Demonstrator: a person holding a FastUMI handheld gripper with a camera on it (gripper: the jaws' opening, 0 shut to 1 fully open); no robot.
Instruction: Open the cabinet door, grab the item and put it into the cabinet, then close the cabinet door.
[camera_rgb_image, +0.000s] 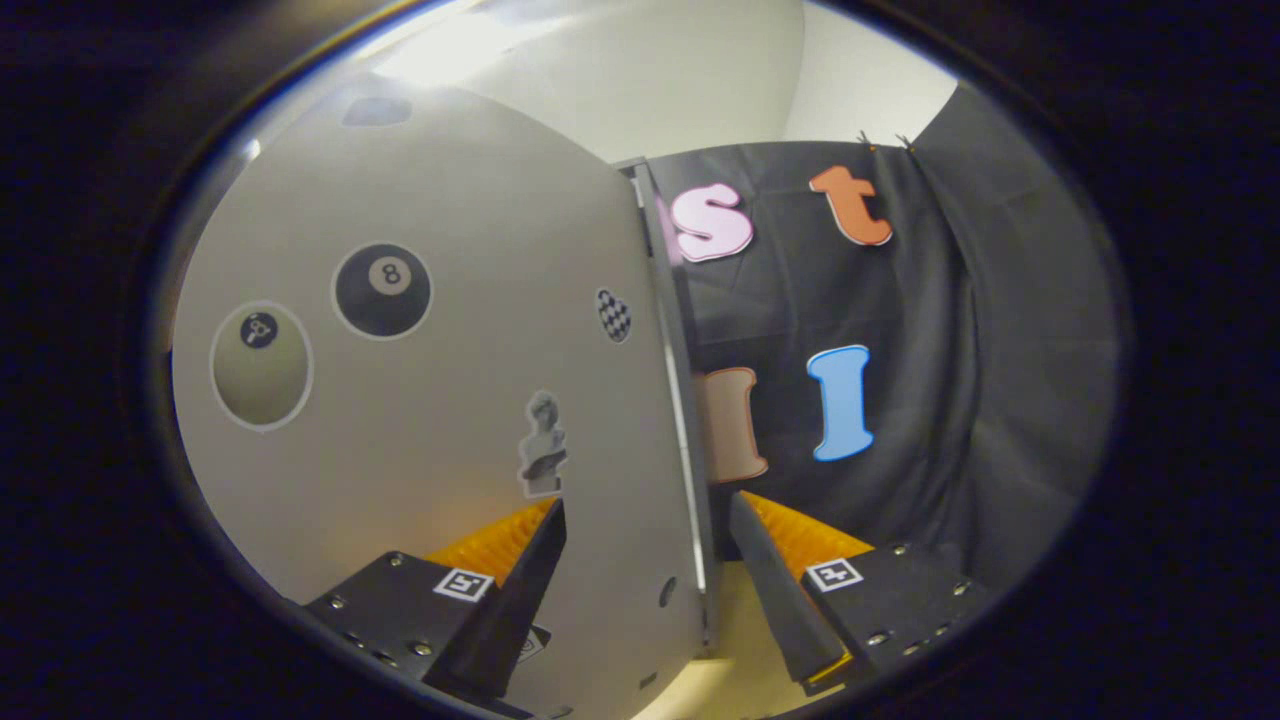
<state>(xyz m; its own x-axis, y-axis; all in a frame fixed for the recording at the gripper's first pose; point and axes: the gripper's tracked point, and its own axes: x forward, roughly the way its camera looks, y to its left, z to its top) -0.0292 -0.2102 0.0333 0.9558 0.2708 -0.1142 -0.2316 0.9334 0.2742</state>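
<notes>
Your gripper (648, 520) is spread wide, fingers on either side of the free edge of the grey flat-panel cabinet door (450, 400). The left finger (520, 590) sits in front of the door face; the right finger (775, 590) is past the edge, on the open side. Neither finger visibly presses on the panel, so nothing is clamped.

The door stands ajar, seen almost edge-on at its right side, its thin edge running top to bottom just ahead of the fingers. Stickers on its face: a black 8-ball sticker (381, 290), an oval pale sticker (261, 366), a small checkered heart sticker (614, 315) and a grey bust-statue sticker (542, 445) just above the left fingertip.

Beyond the door edge hangs the black cloth wall (960, 380). Pale tabletop (735, 650) shows between the fingers.
</notes>
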